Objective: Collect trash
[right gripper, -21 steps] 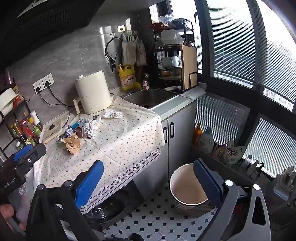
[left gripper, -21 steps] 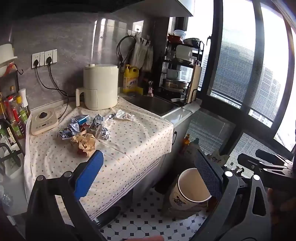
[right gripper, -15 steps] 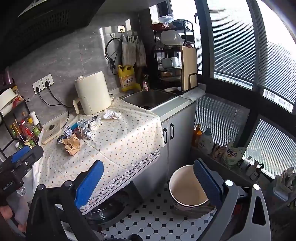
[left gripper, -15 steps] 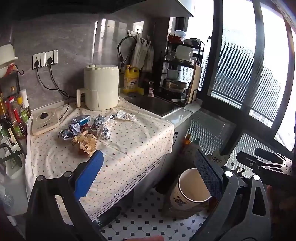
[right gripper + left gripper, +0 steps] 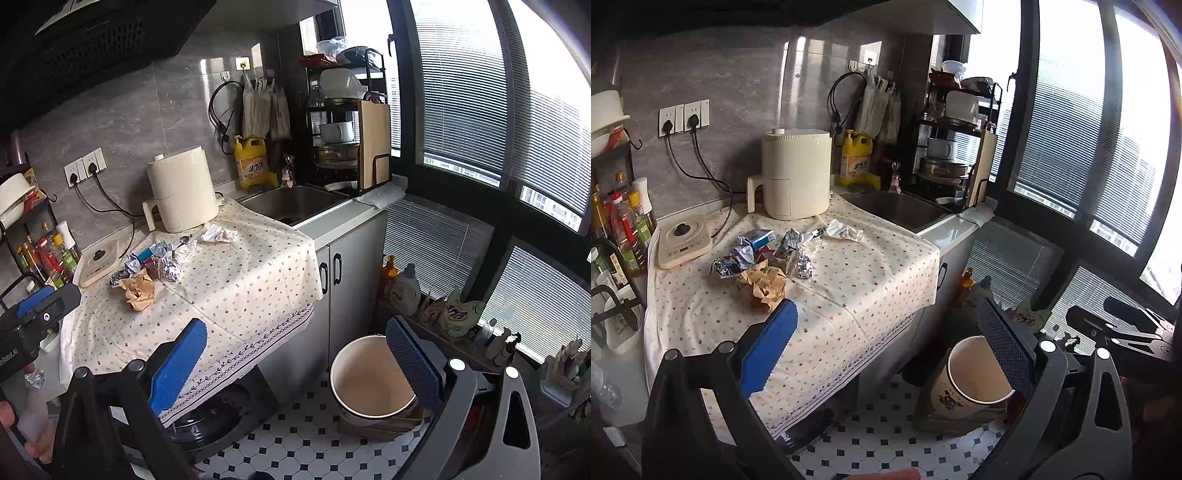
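Note:
The trash lies in a loose pile on the dotted tablecloth [image 5: 849, 291]: a crumpled brown paper [image 5: 762, 282], foil wrappers [image 5: 798, 254], a blue packet [image 5: 759, 236] and a clear wrapper [image 5: 844, 230]. The right wrist view shows the same brown paper [image 5: 139, 290], foil wrappers [image 5: 170, 269] and clear wrapper [image 5: 218, 234]. A cream bin [image 5: 971, 376] [image 5: 369, 380] stands open on the floor right of the table. My left gripper [image 5: 886, 347] is open and empty, short of the pile. My right gripper [image 5: 295, 363] is open and empty, between the table edge and the bin.
A cream air fryer [image 5: 796, 173], a small cooktop [image 5: 683, 242] and bottles [image 5: 624, 229] sit at the table's back and left. The sink [image 5: 291, 201], a dish rack [image 5: 347, 136] and cabinet doors [image 5: 332, 273] lie to the right. Bottles line the window ledge [image 5: 454, 314].
Almost nothing differs. Both views have drifted only slightly, and both grippers stay open and empty.

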Motion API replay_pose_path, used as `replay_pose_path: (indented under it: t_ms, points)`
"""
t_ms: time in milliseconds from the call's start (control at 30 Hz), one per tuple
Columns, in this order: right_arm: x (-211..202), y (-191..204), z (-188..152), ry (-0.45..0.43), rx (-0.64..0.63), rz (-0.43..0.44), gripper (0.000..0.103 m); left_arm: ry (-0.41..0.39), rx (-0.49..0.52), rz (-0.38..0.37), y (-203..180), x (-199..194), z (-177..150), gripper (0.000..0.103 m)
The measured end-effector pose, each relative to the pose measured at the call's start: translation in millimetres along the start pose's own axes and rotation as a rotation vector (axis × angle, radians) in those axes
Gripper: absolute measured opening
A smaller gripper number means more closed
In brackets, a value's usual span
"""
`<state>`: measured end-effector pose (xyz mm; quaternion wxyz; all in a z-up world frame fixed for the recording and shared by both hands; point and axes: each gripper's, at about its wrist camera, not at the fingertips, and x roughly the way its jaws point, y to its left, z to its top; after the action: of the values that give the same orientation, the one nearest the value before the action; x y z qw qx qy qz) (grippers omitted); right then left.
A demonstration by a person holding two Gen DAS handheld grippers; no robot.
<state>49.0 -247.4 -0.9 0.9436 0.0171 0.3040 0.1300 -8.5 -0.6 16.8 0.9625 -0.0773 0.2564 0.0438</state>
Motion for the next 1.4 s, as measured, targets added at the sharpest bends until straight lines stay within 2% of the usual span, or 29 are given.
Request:
replay_pose_path:
  t_ms: [467, 1400]
  points:
    - [1.2, -1.0, 0.6, 0.004, -0.004, 0.044, 0.095, -0.041, -0.07, 0.085, 16.3, -13.4, -5.8, 0.097]
    - [-0.5, -11.6, 5.1, 0.003, -0.014, 0.067, 0.095, -0.046, -0.051, 0.086, -1.7, -21.2, -4.7, 0.097]
